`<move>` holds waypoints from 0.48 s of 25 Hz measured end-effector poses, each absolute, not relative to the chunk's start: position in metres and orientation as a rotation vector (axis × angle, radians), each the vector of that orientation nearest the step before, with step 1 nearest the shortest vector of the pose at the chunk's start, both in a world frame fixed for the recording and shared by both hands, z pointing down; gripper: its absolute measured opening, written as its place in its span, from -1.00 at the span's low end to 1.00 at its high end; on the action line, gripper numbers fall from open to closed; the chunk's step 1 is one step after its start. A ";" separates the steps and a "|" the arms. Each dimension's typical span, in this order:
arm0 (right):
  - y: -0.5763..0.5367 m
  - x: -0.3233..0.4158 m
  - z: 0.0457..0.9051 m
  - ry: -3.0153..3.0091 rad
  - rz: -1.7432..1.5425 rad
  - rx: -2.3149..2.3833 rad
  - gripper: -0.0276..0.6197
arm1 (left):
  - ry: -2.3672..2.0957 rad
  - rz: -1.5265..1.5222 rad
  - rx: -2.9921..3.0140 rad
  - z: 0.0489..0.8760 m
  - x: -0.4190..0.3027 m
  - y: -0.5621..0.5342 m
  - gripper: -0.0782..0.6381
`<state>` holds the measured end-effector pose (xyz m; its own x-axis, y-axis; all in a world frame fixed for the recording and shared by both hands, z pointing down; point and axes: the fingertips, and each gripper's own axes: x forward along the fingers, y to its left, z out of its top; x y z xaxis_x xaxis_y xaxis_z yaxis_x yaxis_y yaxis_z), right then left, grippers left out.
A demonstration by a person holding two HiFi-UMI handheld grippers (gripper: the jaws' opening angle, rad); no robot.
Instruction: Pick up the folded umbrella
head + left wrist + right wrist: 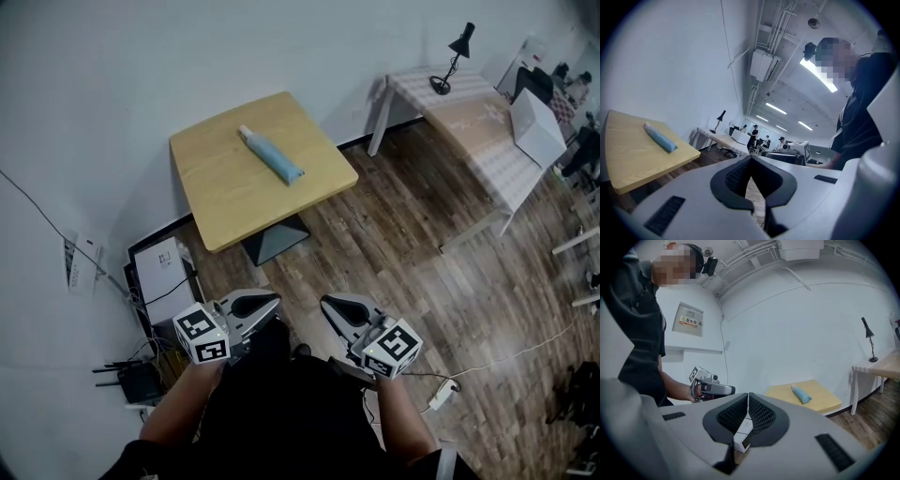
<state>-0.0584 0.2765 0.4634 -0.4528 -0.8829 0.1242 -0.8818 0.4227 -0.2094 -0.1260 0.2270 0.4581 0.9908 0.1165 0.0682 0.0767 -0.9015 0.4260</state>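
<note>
A light-blue folded umbrella (270,155) lies slantwise on a small square wooden table (216,202), well ahead of both grippers. My left gripper (270,301) and right gripper (329,306) hang side by side above the floor, close to my body and short of the table. Both are shut with nothing between the jaws. In the left gripper view the umbrella (660,137) lies on the table (633,159) at the left, beyond the shut left gripper (751,159). The right gripper view shows the umbrella (801,394) far off, past the shut right gripper (748,395).
A long desk (487,141) with a black lamp (457,52) and a white box stands at the right. A white unit (161,272), a router and cables sit against the wall at the left. A power strip (441,394) lies on the wood floor.
</note>
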 end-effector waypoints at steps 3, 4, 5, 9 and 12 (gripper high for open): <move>0.263 -0.054 0.465 2.643 -0.406 -1.655 -0.85 | 0.135 0.124 2.691 0.454 -0.120 0.211 -0.75; 0.258 -0.052 0.465 2.641 -0.409 -1.662 -0.85 | 0.135 0.121 2.686 0.454 -0.118 0.204 -0.75; 0.252 -0.050 0.465 2.638 -0.413 -1.669 -0.85 | 0.136 0.117 2.681 0.455 -0.116 0.198 -0.75; 0.223 -0.040 0.467 2.630 -0.444 -1.692 -0.85 | 0.145 0.102 2.656 0.458 -0.106 0.168 -0.75; 0.193 -0.031 0.466 2.639 -0.459 -1.701 -0.85 | 0.178 0.077 2.639 0.459 -0.093 0.142 -0.75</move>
<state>-0.0310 0.1933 0.4659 -0.4246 -0.8870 0.1813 -0.8961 0.3832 -0.2238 -0.0929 0.1415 0.4593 0.9899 0.1401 0.0225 0.1124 -0.8713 0.4778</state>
